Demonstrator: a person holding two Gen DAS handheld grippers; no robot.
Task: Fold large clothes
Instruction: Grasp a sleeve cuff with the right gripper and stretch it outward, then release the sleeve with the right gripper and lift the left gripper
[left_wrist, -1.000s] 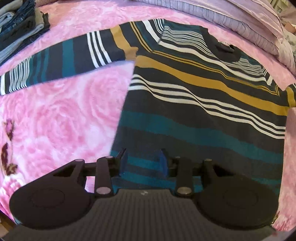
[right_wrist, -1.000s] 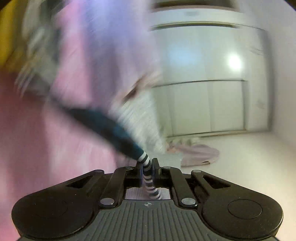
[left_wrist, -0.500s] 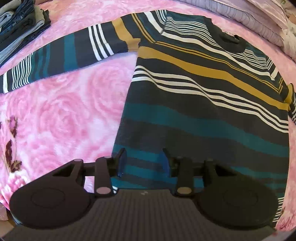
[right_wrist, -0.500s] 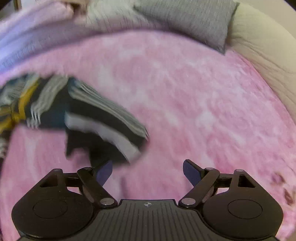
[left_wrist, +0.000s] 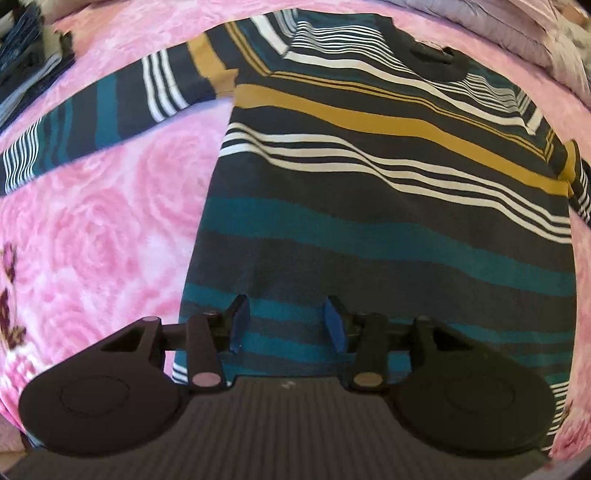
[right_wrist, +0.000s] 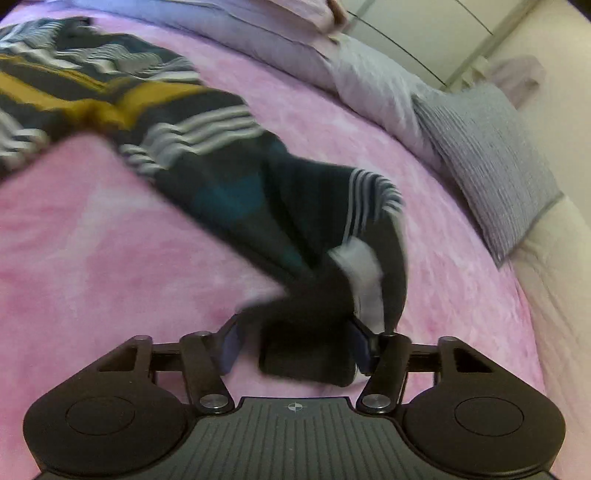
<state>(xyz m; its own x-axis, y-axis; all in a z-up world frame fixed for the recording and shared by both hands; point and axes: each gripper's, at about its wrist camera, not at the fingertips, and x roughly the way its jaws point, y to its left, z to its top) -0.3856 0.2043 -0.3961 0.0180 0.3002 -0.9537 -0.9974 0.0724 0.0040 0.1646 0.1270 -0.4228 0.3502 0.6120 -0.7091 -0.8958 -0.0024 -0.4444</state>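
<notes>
One sweater (left_wrist: 388, 206) lay on the bed (left_wrist: 110, 206); left hand-held gripper (left_wrist: 286, 325) spread, opening above its hem; right hand-held gripper (right_wrist: 295, 347) closing round the sleeve (right_wrist: 306, 295).

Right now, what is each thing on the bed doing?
Striped sweater: spread flat on the pink blanket, not folded yet.
Left sleeve: stretched out straight.
Right sleeve: bunched up, its cuff between the right tool's fingers.
Left tool: opening, over the sweater's hem.
Right tool: closing around the cuff.
Grey pillow: lying at the bed's edge.
</notes>
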